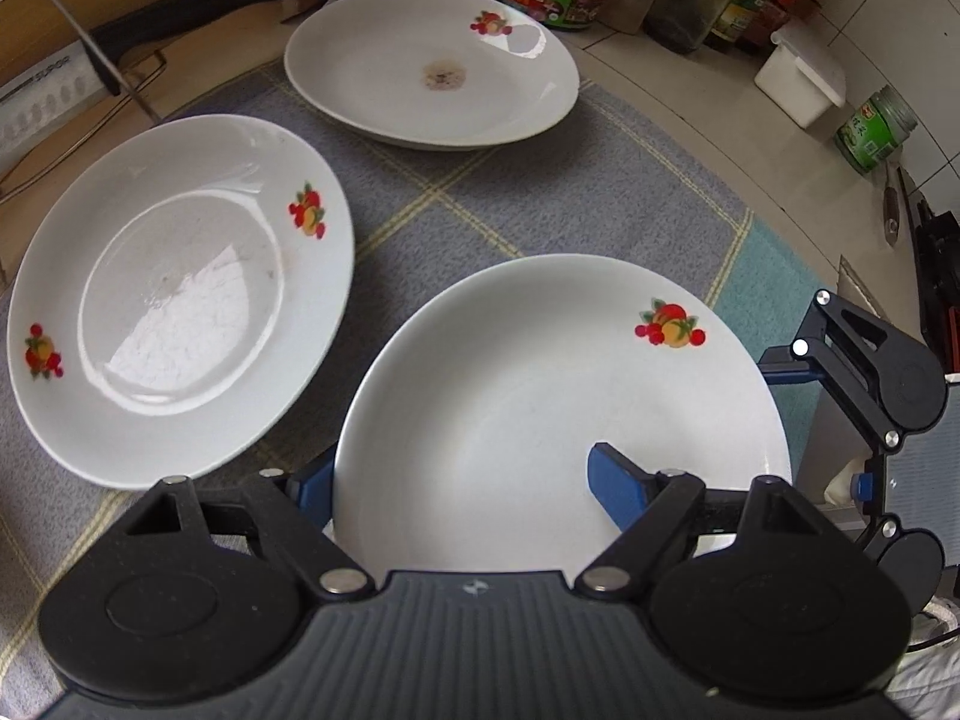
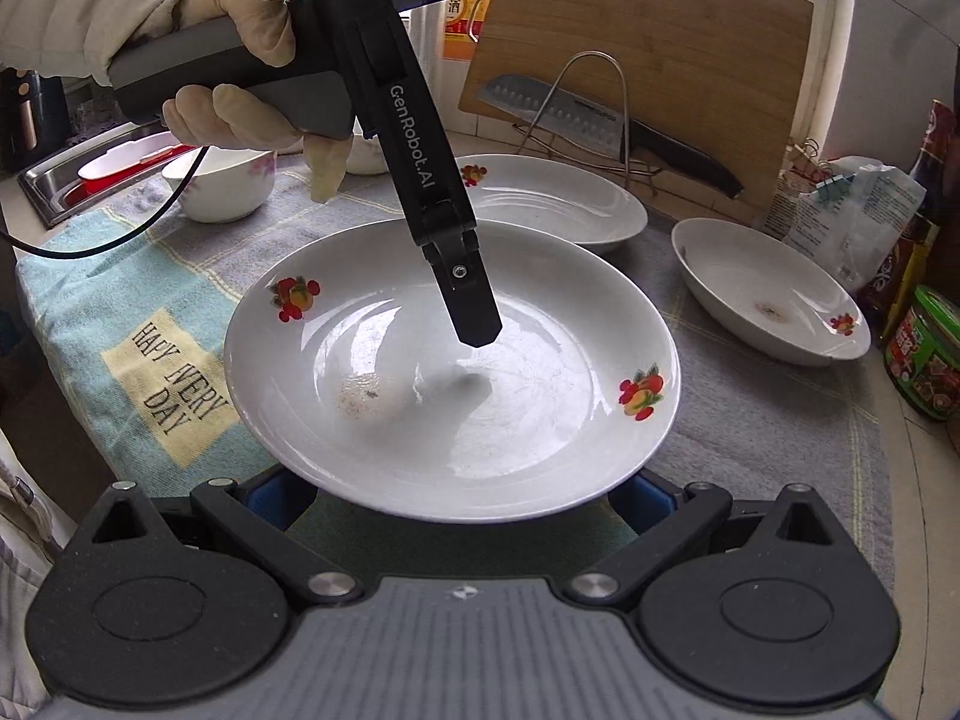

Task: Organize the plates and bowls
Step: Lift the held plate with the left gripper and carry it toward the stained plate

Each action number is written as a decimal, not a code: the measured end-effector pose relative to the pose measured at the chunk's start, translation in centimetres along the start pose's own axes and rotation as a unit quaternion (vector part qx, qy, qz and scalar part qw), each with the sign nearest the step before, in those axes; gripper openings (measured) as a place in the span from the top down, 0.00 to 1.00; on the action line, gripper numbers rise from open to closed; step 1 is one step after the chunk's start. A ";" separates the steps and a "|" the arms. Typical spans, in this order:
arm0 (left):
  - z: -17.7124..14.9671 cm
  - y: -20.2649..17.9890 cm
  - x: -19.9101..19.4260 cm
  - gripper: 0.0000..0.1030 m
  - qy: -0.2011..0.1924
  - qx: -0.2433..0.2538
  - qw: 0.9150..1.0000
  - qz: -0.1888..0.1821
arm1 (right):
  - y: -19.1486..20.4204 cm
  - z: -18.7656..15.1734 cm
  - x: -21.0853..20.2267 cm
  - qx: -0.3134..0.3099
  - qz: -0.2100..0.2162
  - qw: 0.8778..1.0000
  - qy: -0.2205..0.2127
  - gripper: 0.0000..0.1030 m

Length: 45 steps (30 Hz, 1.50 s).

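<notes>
Glossy round white ceramic plate [image 1: 540, 420], fruit decal on rim, gripped across near rim by left gripper [image 1: 474, 480], one blue finger [image 1: 618, 489] laid inside. Same plate carried above grey checked cloth [image 1: 540, 204]. Right gripper [image 2: 462, 498] under plate edge; grip cannot be told. Two matching plates [image 1: 180, 294] rested on cloth.

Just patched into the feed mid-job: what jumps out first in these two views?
The near white plate, fruit-printed, fills the middle: the left gripper reaches down into it with one finger inside and the rim between its jaws, while the right gripper's fingers sit under its near edge. Two more matching plates rest on the grey checked cloth, a flat one to the left and a stained one at the back.
</notes>
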<state>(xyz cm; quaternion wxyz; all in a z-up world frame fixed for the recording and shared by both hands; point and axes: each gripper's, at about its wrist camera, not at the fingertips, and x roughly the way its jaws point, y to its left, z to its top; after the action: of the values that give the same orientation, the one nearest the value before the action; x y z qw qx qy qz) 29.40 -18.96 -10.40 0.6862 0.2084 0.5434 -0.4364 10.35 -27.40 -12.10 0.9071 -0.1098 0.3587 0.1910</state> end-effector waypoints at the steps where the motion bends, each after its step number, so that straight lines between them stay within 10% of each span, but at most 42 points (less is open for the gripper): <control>1: 0.4 -0.3 0.2 0.20 0.000 0.003 1.000 0.000 | -0.4 -0.2 -0.2 0.003 -0.001 1.000 0.000 0.00; 45: 8.2 -5.8 5.8 0.20 -0.015 0.056 0.998 -0.010 | -9.7 -3.9 -1.6 0.035 -0.058 0.997 0.029 0.00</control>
<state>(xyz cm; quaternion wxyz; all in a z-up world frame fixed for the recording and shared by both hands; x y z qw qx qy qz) 29.43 -30.44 -12.04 0.6772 0.2345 0.5095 -0.4763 11.01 -37.90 -13.23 0.9092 -0.1043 0.3841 0.1218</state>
